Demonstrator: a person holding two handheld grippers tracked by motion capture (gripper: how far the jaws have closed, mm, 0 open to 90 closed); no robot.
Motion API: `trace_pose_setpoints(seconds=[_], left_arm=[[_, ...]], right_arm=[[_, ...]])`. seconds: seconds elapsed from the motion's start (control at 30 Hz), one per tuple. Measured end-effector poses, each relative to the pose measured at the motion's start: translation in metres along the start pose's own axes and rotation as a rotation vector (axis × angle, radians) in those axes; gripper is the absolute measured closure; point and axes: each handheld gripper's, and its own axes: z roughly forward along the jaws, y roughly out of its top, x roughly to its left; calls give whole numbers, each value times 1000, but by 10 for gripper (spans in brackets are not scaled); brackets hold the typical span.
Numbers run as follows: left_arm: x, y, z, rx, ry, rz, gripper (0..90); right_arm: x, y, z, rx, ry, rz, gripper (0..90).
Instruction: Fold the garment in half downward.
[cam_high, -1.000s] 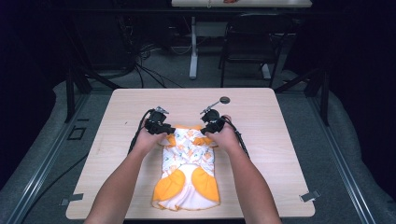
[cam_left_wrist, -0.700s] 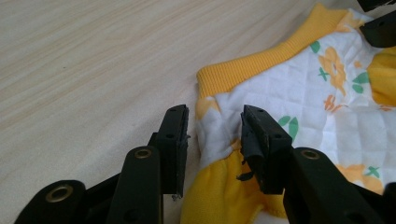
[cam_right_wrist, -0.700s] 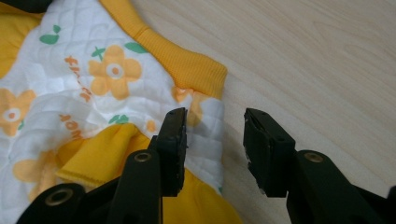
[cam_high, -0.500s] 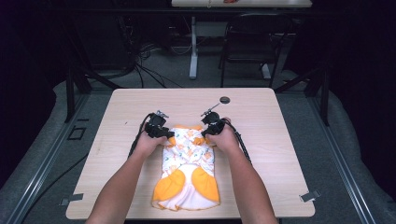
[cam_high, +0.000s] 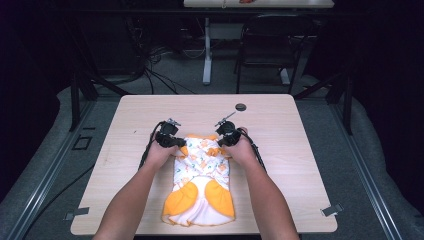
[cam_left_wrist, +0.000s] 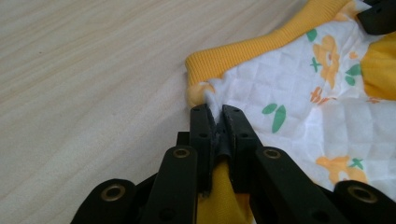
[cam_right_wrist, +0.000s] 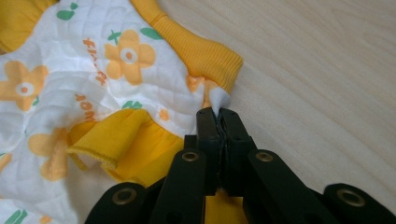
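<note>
Pale wood table on grey floor, dark room; small black disc beyond the garment, which lies near the table's near edge. Left gripper and right gripper fingers, having just closed, pinch the garment's far corners by the yellow ribbed band.

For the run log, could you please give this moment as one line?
left gripper: shut on garment | right gripper: shut on garment | garment: on table

— What lies on the wooden table?
— A small dark round disc near its far edge.
— Beyond it?
— A black chair and tangled cables (on the grey floor).
</note>
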Motion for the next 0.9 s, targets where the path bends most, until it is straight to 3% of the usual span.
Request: trace_pose_setpoints(seconds=[0.1,0.2,0.53,0.57,0.9], left_arm=[[0,3,-4,-13,-2,7,841],[0,5,-8,-23,3,14,842],[-1,17,-37,-89,6,48,842],[-2,19,-43,-119,8,60,841],[0,25,-59,-150,16,69,841]], right_arm=[[0,3,-9,8,-11,-38,883],[0,4,-13,-21,-10,-29,885],[3,14,-42,-91,-21,-67,888],[4,16,-48,-110,-12,-72,888],[7,24,-66,-139,-8,-102,888]])
